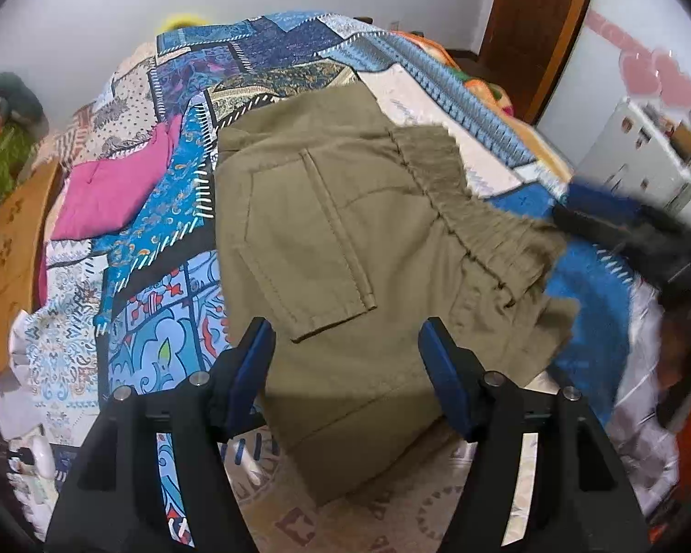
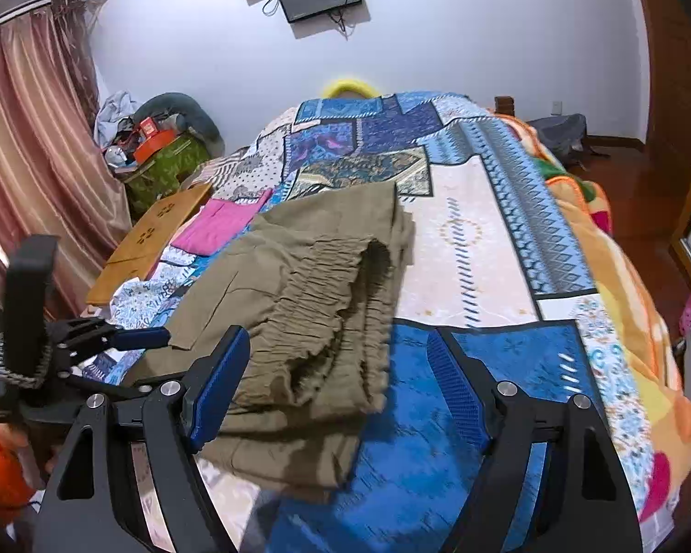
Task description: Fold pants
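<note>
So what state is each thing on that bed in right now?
Olive-green cotton pants: folded, lying on the bed, not gripped.
Pink folded garment: flat, beside the pants.
Patchwork blue bedspread: spread over the bed.
Left gripper: open, above the pants.
Right gripper: open.

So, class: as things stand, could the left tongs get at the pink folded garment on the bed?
Probably yes. The pink folded garment lies uncovered on the patchwork bedspread, left of the olive pants; the open left tongs hover over those pants.

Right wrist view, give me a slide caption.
Open right claw above folded olive cotton pants on a patchwork bedspread.
</note>
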Demonstrator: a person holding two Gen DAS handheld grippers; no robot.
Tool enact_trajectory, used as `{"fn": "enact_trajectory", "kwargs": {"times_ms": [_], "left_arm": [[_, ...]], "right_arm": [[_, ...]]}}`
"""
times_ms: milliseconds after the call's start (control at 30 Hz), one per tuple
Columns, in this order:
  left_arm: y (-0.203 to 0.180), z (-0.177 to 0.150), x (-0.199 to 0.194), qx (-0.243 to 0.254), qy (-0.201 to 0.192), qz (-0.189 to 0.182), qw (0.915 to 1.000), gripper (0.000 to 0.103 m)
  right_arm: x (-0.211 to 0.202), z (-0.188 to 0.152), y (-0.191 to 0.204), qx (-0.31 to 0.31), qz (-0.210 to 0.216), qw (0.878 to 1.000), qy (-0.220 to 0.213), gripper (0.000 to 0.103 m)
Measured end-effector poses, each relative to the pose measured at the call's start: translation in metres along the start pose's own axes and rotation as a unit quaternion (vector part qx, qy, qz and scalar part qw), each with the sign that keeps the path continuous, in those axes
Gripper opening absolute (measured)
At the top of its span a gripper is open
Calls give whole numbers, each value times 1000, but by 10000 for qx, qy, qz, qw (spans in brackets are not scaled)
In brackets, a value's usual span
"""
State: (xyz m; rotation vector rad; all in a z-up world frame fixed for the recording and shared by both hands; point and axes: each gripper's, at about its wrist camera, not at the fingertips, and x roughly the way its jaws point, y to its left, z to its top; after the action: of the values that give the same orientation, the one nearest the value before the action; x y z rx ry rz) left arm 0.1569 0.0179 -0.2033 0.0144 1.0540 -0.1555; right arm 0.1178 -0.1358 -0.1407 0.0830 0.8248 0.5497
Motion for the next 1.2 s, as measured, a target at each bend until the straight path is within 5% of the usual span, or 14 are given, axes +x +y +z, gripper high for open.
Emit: {"fn": "enact_trajectory", "kwargs": {"times_ms": [167, 367, 533, 800, 933, 1200], "left_arm": [[31, 20, -10, -200, -244, 306, 9990, 72], [80, 70, 11, -442, -289, 694, 9962, 74], [112, 106, 51, -793, -148, 418, 9959, 74], [119, 130, 124, -871, 482, -212, 9948, 52], [120, 138, 137, -932, 357, -312, 9945, 47], [126, 133, 133, -1025, 296, -183, 9941, 12]], "right_arm": [[34, -22, 1, -52, -154, 9987, 489, 76], [29, -34, -11, 208, 75, 9986, 473, 77], [28, -35, -8, 137, 68, 9989, 435, 76], [32, -37, -18, 412, 294, 9976, 478, 77], [33, -35, -18, 373, 328, 9975, 498, 77], [31, -31, -18, 398, 284, 9974, 527, 78]]}}
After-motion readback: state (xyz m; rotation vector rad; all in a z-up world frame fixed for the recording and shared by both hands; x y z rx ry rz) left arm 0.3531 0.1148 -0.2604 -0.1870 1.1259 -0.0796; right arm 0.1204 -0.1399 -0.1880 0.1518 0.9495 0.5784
